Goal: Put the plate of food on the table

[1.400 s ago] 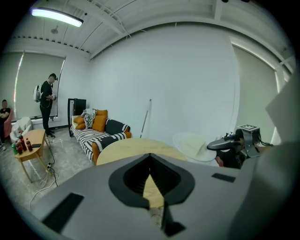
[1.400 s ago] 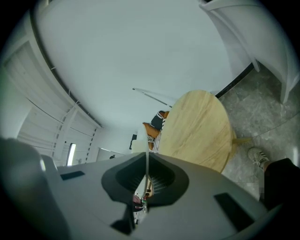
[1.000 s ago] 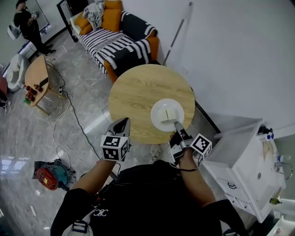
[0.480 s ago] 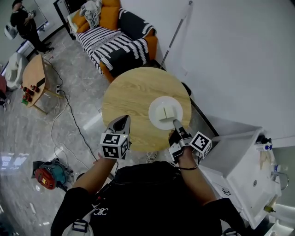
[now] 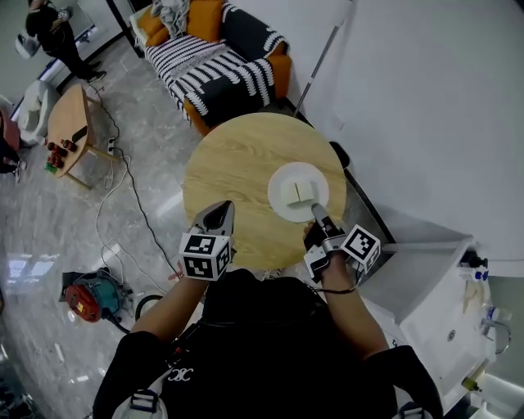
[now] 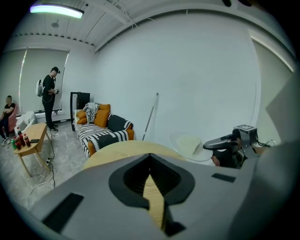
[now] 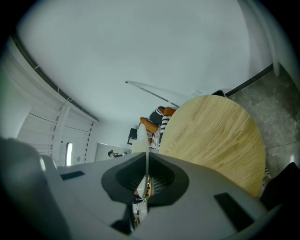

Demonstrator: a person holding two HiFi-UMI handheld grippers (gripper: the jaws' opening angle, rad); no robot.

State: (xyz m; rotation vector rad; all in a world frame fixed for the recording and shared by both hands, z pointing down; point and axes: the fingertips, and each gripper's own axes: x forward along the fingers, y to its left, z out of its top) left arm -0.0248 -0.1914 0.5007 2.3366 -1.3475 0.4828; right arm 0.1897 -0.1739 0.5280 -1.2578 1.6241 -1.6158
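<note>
A white plate [image 5: 299, 192] with pale pieces of food [image 5: 301, 191] is over the right half of the round wooden table [image 5: 237, 180]. My right gripper [image 5: 313, 209] is shut on its near rim. In the right gripper view the rim shows as a thin white edge [image 7: 140, 136] pinched between the jaws of the right gripper [image 7: 145, 161]. The left gripper view shows the plate [image 6: 190, 145] held a little above the table [image 6: 126, 150] by the right gripper [image 6: 213, 144]. My left gripper [image 5: 219, 214] hovers at the table's near left edge, shut, with nothing in it [image 6: 151, 171].
A striped and orange sofa [image 5: 217, 57] stands beyond the table, and a pole [image 5: 319, 61] leans on the wall. A white cabinet [image 5: 426, 278] is close on the right. On the floor to the left are a red tool [image 5: 86, 299], a cable [image 5: 123, 196] and a small wooden table [image 5: 70, 123]. A person [image 5: 49, 24] stands far off.
The plate and the right gripper have moved farther in over the table, away from its near edge. The left gripper has come forward to the table's near edge.
</note>
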